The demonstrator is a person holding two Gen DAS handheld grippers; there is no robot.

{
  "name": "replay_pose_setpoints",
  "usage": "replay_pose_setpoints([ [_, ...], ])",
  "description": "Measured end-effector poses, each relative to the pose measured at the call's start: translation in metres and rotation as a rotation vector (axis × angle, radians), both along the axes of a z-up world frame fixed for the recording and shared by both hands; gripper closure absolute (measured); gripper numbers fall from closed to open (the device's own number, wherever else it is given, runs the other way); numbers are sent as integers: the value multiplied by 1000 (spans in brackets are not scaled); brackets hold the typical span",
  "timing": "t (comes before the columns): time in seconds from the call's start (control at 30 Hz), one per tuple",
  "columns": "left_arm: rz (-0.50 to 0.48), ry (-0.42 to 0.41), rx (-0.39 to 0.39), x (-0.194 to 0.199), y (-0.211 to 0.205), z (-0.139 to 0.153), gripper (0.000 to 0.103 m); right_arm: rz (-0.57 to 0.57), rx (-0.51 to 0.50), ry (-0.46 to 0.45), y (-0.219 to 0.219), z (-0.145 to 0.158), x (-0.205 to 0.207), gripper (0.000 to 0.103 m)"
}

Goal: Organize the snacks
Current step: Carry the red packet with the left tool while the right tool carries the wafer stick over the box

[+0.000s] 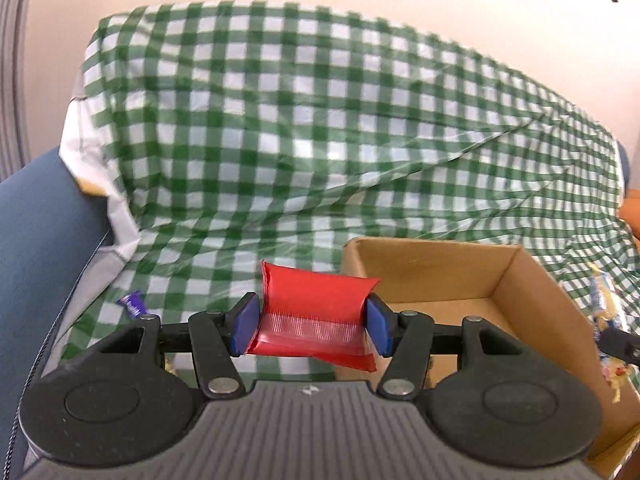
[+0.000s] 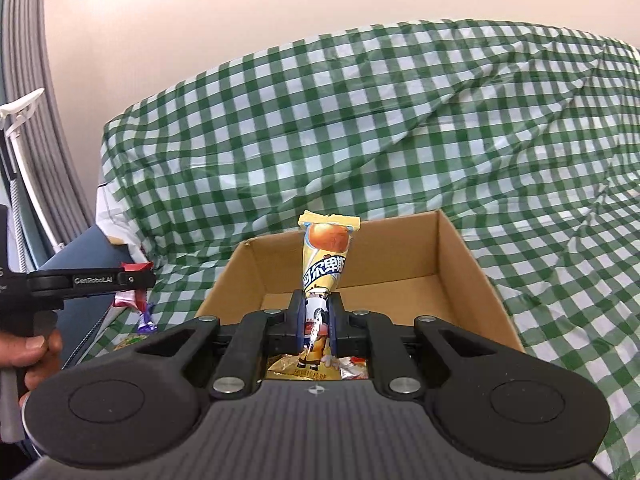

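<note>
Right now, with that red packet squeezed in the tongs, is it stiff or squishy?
Probably squishy: the red packet bulges like a pillow between the left tongs and creases where the pads press it. It likely weighs little, as it holds level without sagging. Its glossy film may slip.

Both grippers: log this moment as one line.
left gripper: shut on red packet | right gripper: shut on yellow candy stick | cardboard box: open, ahead of both
</note>
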State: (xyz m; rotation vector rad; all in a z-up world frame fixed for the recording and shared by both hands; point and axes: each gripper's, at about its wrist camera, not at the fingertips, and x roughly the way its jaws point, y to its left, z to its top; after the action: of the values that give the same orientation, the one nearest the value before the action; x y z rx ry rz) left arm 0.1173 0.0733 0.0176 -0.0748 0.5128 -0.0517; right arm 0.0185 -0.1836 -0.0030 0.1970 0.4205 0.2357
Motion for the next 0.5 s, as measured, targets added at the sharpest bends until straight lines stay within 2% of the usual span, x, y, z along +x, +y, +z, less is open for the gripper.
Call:
replay_pose_setpoints([
  [0.2, -65, -82, 42, -11, -19, 6, 41, -38, -6, 9, -3, -2, 3, 91],
  [0.5, -176, -130, 57, -24, -41, 5, 41, -58, -17, 12, -1, -3, 6, 91],
])
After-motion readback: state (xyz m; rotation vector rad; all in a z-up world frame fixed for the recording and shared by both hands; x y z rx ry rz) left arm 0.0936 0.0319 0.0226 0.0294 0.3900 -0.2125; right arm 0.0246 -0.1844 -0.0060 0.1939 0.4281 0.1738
